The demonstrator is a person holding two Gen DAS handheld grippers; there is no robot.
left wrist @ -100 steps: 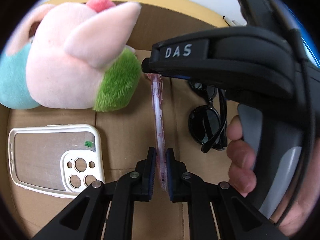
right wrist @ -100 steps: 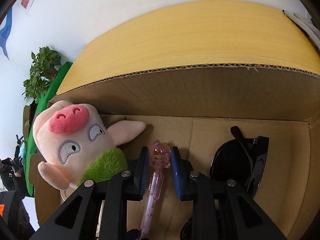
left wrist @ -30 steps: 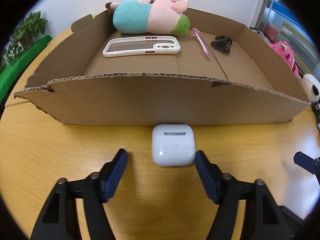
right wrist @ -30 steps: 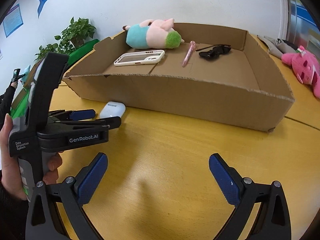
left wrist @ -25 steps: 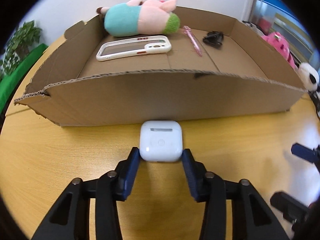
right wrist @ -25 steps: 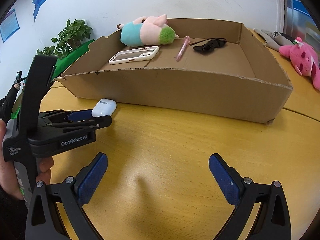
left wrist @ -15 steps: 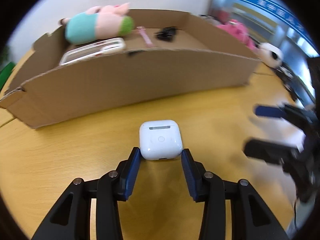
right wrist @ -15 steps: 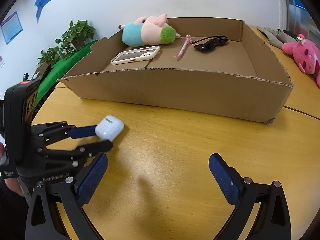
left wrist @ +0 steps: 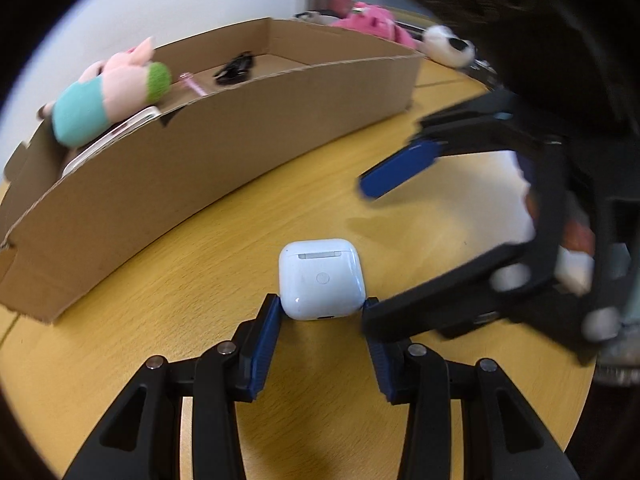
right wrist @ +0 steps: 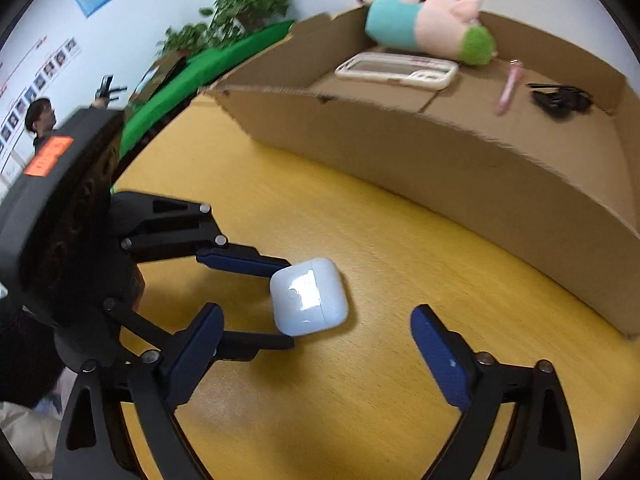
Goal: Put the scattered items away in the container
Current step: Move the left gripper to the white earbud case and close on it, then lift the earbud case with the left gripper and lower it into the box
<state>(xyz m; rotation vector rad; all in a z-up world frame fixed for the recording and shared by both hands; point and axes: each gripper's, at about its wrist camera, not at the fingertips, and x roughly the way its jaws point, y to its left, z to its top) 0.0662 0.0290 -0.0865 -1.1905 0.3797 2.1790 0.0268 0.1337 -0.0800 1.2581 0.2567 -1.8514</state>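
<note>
My left gripper [left wrist: 322, 316] is shut on a white earbud case [left wrist: 320, 278] and holds it above the yellow table. In the right wrist view the case [right wrist: 308, 296] sits between the left gripper's fingers [right wrist: 240, 260]. My right gripper [right wrist: 316, 344] is open and empty, facing the case from close by; it also shows in the left wrist view [left wrist: 396, 172]. The cardboard box [left wrist: 200, 152] lies beyond, holding a plush pig [right wrist: 428, 22], a phone case [right wrist: 396, 70], a pink pen [right wrist: 508, 86] and black sunglasses [right wrist: 560, 98].
Pink and white plush toys [left wrist: 400, 36] lie on the table past the box's far end. A green mat [right wrist: 208, 68] and a plant [right wrist: 240, 12] stand beyond the table's left side. A person [right wrist: 40, 116] stands far off.
My left gripper closed on the earbud case, lifted it off the table and swung right. My right gripper turned left toward it and now faces the case closely.
</note>
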